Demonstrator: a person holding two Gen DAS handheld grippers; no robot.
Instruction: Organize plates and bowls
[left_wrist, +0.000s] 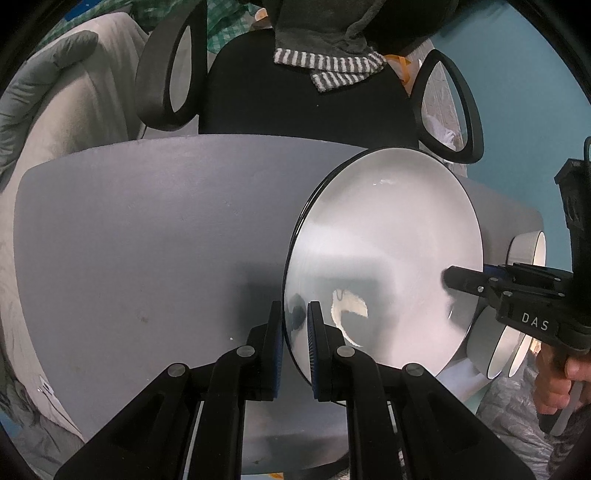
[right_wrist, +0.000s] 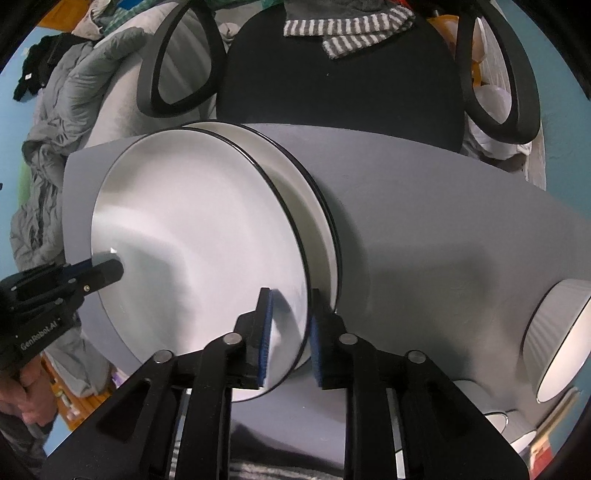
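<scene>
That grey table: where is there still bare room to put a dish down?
The grey table is bare on the side of the stacked plates away from the bowls, and between plates and bowls. It is crowded at the bowl end and where both hand-held grippers work at the top plate's rim.

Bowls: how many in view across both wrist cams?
3. One bowl sits at the table's right edge; a second bowl and third bowl show only rims below it. Others may be hidden.
</scene>
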